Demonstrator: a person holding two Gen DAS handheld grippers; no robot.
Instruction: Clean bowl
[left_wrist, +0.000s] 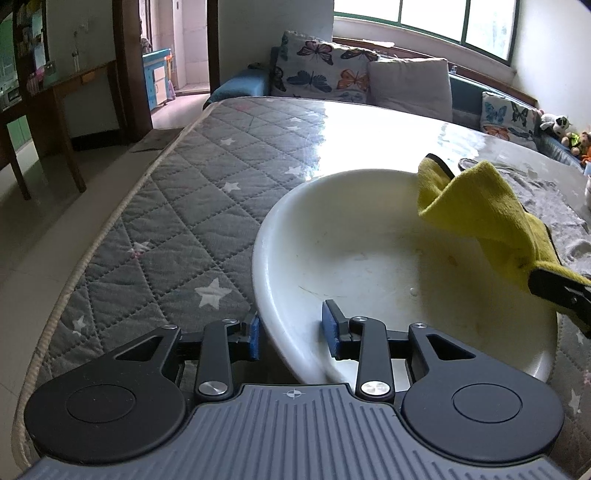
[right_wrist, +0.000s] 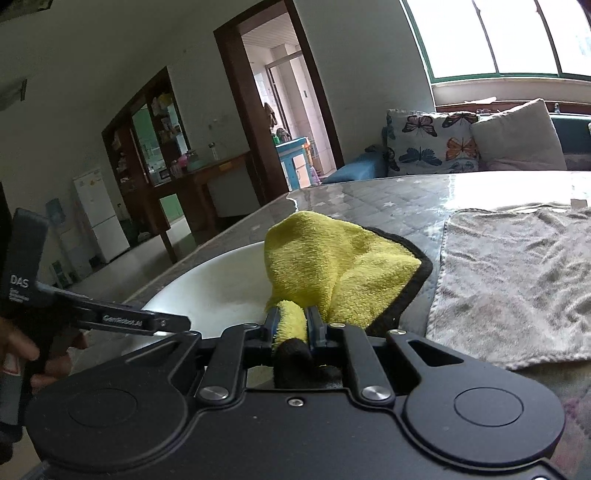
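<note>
1. White bowl (left_wrist: 388, 266) sits on the quilted star-print desk (left_wrist: 192, 206), near its front edge. The inside shows faint smears and a small droplet low in the basin.
2. Left claw (left_wrist: 293, 332) straddles the near rim — one blue pad outside the wall, the other inside. A gap shows on the inner side, so the jaws stand apart, not yet clamped.
3. Right claw (right_wrist: 292, 325) is closed on a fold of the yellow cloth (right_wrist: 332, 266); the loose end hangs over the bowl's far right side.
4. Likely step: steady the bowl, then wipe. Close the left pads on the rim first, or the bowl may skate on the glossy cover.
5. Lower the cloth bunch to the basin floor, sweep in circles — light pressure, watch the trailing edge.
6. Grey towel (right_wrist: 517, 280) lies just beside, to the right.
</note>
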